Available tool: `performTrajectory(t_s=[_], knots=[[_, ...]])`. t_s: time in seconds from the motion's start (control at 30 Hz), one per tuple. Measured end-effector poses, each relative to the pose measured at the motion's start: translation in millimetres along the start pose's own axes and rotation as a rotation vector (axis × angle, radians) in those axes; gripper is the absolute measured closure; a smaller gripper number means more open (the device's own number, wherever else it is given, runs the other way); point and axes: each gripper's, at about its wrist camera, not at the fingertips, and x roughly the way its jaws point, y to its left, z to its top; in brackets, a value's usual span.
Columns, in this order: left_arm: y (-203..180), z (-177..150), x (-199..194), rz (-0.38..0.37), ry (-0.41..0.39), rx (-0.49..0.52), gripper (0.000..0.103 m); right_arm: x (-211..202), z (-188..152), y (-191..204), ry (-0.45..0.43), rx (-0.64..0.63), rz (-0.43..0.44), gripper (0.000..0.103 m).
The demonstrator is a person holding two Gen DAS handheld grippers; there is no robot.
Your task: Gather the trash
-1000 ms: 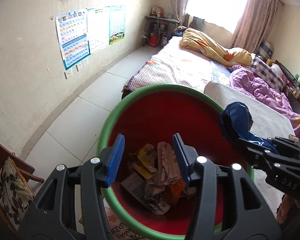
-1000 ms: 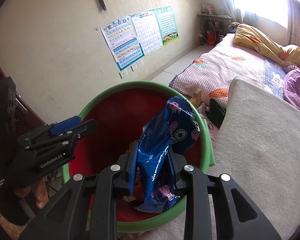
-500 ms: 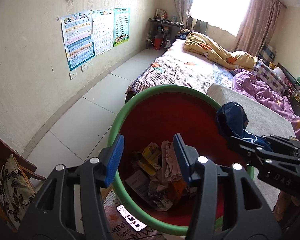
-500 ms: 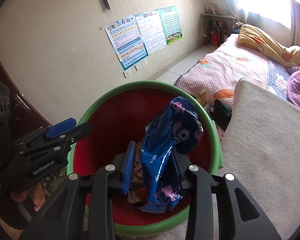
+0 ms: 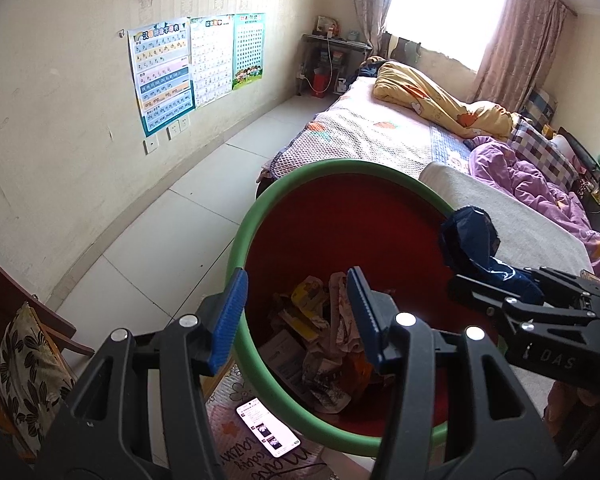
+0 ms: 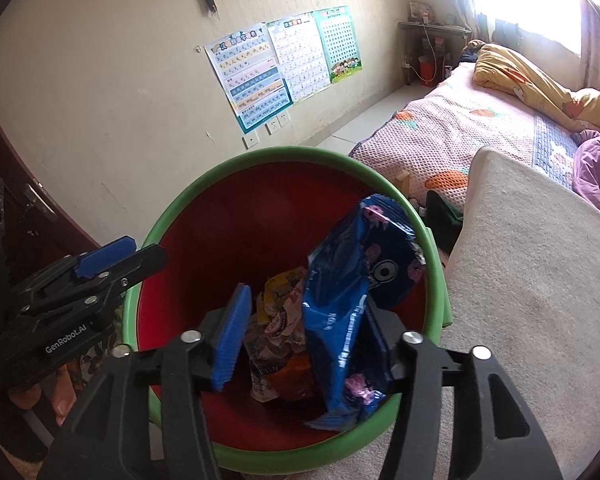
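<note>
Hanging over the bin [image 6: 236, 168], the blue wrapper [image 6: 352, 296] leans on the right tool's [image 6: 300, 340] three-o'clock finger, jaws spread, not yet dropped. Left tool [image 5: 296, 316] gapes empty at nine o'clock; several wrappers [image 5: 320, 340] already lie inside.

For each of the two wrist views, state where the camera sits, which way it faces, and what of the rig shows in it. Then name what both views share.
Left wrist: sits on the left gripper, looking forward and down into the red bin; its open blue-padded fingers show, with the right gripper entering from the right.
Right wrist: sits on the right gripper, facing down into the bin beside the bed; its parted fingers flank the blue snack bag, with the left gripper at left.
Shared: bin, bag, wall posters, bed.
</note>
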Motion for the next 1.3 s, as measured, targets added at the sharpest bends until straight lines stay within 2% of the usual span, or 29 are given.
performTrajectory(t_s=[0.1,0.2,0.53,0.7,0.77,1.07,1.17,1.3], knots=[[-0.4,-0.3,-0.4,-0.002,0.000,0.002,0.052,0.7,-2.2,-2.6,0.008,0.004,-0.010,0.042],[-0.9,-1.4,-1.0,-0.003,-0.002,0.003,0.052,0.7,-4.0,-4.7,0.018,0.005,-0.021,0.034],[-10.2,-1.0,-2.3,-0.003,0.001,0.013,0.050,-13.4,-11.6,-17.1,-0.006,0.024,-0.037,0.034],[-17.8,-2.7,-5.7,0.004,-0.010,0.016,0.045,-28.1,-16.3,-25.9,-0.032,0.042,-0.048,0.033],[-21.8,-3.5,-9.0,0.016,-0.024,0.014,0.040,-33.0,-17.1,-29.1,-0.044,0.047,-0.054,0.024],[-69.1,-16.4,-51.0,0.063,-0.142,0.036,0.014,-84.3,-38.4,-53.1,-0.152,0.057,-0.036,0.008],[-90.8,-24.0,-71.6,0.083,-0.206,0.037,0.006,-118.5,-50.6,-61.7,-0.235,0.034,-0.027,0.007],[-121.7,-32.7,-98.8,0.125,-0.306,0.028,0.006,-164.0,-65.9,-71.8,-0.365,-0.003,-0.061,0.007]])
